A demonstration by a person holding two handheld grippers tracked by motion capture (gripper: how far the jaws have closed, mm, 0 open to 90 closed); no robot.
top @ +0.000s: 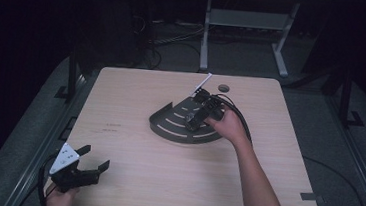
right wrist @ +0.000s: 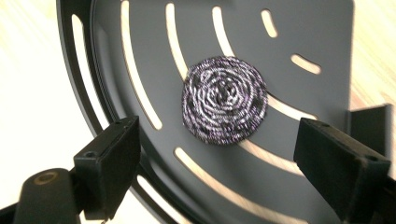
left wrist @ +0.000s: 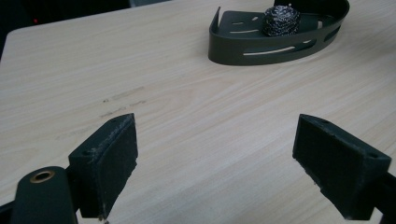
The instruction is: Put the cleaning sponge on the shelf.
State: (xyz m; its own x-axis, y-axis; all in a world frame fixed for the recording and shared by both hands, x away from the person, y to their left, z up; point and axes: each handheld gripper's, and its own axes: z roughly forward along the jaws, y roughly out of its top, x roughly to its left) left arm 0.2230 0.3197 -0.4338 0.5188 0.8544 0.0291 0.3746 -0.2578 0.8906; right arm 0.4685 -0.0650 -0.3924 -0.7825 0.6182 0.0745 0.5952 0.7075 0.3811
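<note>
On pale wood table [top: 129,178] (dark room), tray [right wrist: 299,28], scourer [right wrist: 224,100]; both grippers' fingers apart

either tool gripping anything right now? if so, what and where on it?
Nothing is held. The right tool hangs open above the steel scourer lying in the dark slotted tray. The left tool is open over the bare table.

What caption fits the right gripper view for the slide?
Open right gripper poised above a steel wool scourer lying in a dark slotted corner tray.
</note>
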